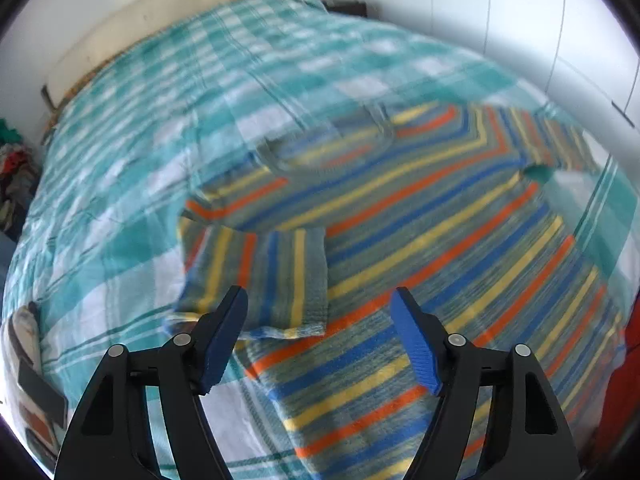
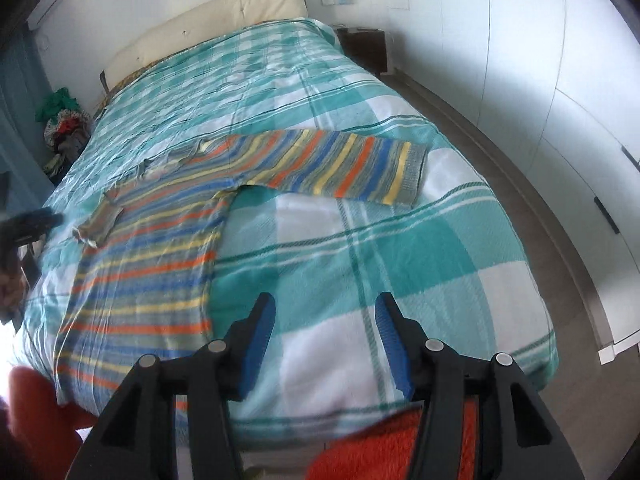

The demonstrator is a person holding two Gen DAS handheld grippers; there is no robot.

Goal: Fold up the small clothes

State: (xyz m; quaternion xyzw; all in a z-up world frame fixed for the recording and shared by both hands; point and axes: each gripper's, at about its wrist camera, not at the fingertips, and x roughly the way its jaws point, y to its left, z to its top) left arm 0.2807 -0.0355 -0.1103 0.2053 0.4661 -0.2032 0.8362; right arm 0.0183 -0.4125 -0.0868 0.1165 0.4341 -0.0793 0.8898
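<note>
left wrist view: the left gripper (image 1: 320, 320) is seen with its jaws spread apart and nothing held between them, hovering just above the striped sweater (image 1: 420, 248). the sweater is laid flat on the bed (image 1: 120, 184), which is covered by a teal and white checked blanket (image 1: 248, 80). one sleeve (image 1: 256, 276) is folded over onto the body of the garment, its ribbed cuff lying just ahead of the blue finger pads (image 1: 416, 344). the picture is blurred, so fine detail of the knit cannot be made out.

right wrist view: the right gripper (image 2: 326, 344) is held over bare blanket (image 2: 400, 248) near the foot of the bed (image 2: 520, 364), beside the sweater's (image 2: 160, 248) hem — its jaws are likewise open and empty. the other sleeve (image 2: 340, 164) is stretched out straight to the side, flat on the blanket. the folded sleeve (image 2: 100, 224) is seen at the far edge of the garment, and the left gripper (image 2: 28, 224) shows dimly near it at the frame's left edge. a cream headboard (image 2: 216, 20) stands at the far end of the bed, a pile of clothes (image 2: 64, 128) lies beside it, and white wardrobe doors (image 2: 560, 60) run along the right. something orange and fuzzy (image 2: 380, 448) is seen at the bottom of the frame — what it is cannot be told.
</note>
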